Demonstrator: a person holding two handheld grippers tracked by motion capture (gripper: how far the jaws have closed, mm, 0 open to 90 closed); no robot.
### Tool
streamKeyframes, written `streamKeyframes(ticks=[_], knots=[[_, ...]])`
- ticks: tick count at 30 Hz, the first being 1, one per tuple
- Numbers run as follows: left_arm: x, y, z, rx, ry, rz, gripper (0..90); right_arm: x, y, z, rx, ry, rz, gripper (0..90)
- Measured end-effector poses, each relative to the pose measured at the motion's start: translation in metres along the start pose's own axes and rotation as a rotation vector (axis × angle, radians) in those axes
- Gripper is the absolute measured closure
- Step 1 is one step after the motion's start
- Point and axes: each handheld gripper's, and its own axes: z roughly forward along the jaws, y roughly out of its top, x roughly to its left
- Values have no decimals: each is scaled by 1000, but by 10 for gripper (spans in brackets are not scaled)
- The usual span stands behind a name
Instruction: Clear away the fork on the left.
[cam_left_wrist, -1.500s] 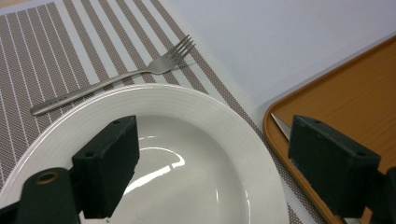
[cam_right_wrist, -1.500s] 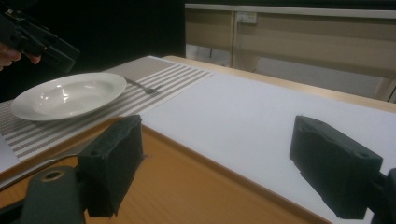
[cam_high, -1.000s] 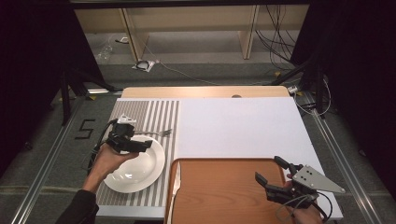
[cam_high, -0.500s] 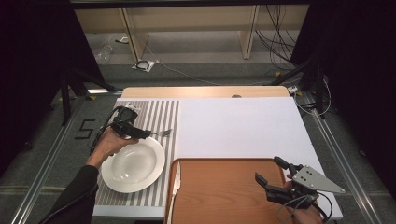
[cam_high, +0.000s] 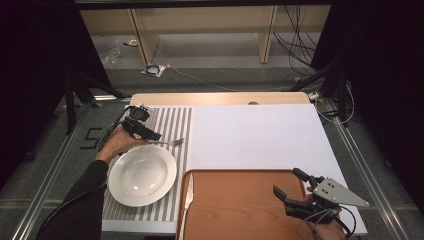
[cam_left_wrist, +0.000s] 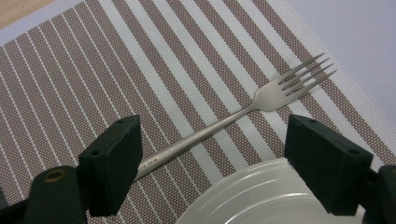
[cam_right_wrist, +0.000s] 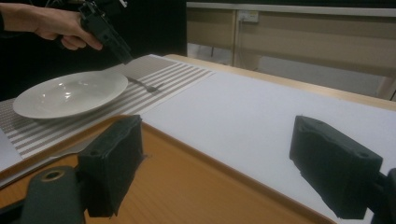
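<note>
The fork (cam_left_wrist: 243, 116) lay flat on the striped placemat (cam_left_wrist: 140, 60), just beyond the rim of the white plate (cam_left_wrist: 261, 196), its tines pointing toward the white part of the counter (cam_high: 260, 135). Our left gripper (cam_left_wrist: 212, 154) hung over the handle with its jaws wide apart, one on each side of it, gripping nothing. We judged the grasp not yet made: the jaws had to come down and close on the handle. A knife (cam_high: 186, 200) lay between the placemat and the wooden tray (cam_high: 240, 205). Our right gripper (cam_high: 290, 187) waited over the tray's near right corner, jaws spread wide and empty too. As far as we could tell, the work with the fork had barely begun.
</note>
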Motion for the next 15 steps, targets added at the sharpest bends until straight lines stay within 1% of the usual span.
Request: streamKeyframes(ticks=[3,7,9,12,15], knots=[[1,3,5,23,7,19,193,0,0,0,1,3,3,183],[3,6,12,43,2,22,207,0,0,0,0,5,3,183],[4,7,16,59,18,33,222,0,0,0,-1,5,0,183],[7,9,19,69,13,25,232,0,0,0,-2,6,4,183],[8,9,21,78,12,26,246,0,-1,0,-1,6,5,183]])
